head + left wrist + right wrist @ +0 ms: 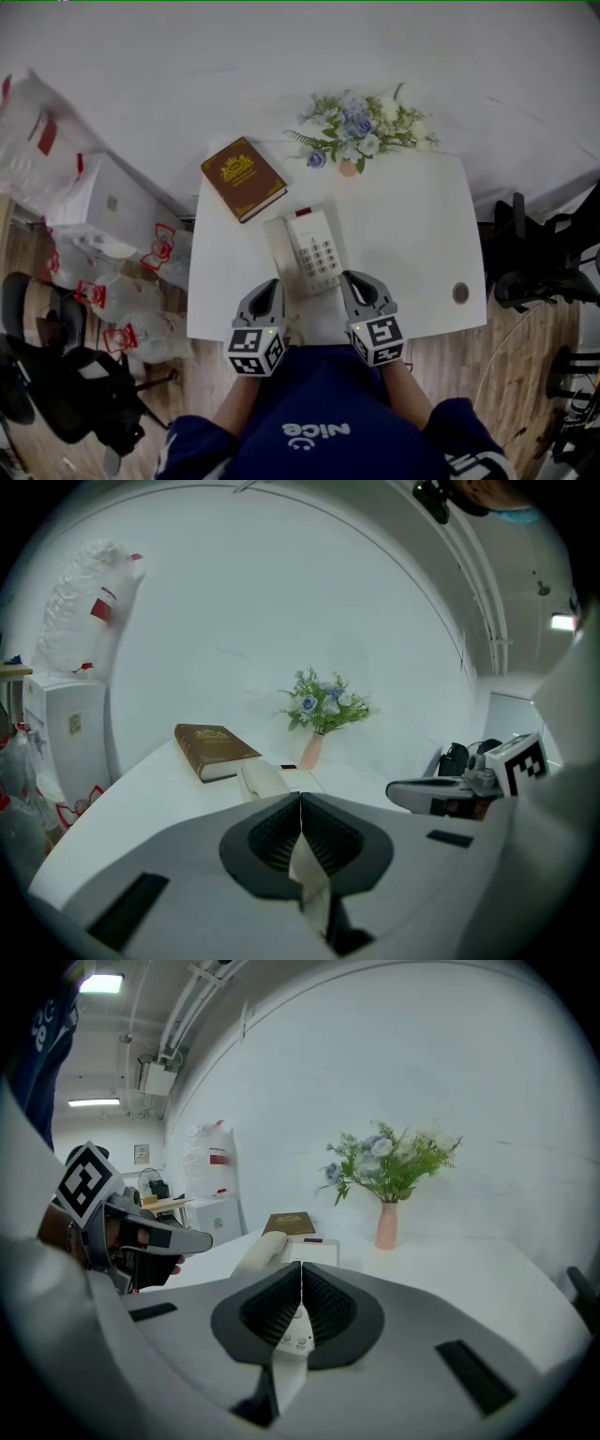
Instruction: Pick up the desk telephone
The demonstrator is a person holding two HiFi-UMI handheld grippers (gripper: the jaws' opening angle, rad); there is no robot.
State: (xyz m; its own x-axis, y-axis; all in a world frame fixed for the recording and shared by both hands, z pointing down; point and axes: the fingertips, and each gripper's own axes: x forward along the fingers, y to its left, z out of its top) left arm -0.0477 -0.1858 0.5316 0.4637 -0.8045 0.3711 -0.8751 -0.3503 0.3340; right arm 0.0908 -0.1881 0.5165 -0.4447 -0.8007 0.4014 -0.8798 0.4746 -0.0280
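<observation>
- closed tight, holding nothing: left tongs (272, 284), right tongs (350, 278).
- desk telephone (309, 251) flat on tabletop (412, 234), just ahead, between both tips.
- best bet: spread wide first, then clamp its sides evenly.

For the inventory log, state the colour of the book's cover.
The book is brown with gold ornament; the head view shows it best.
</observation>
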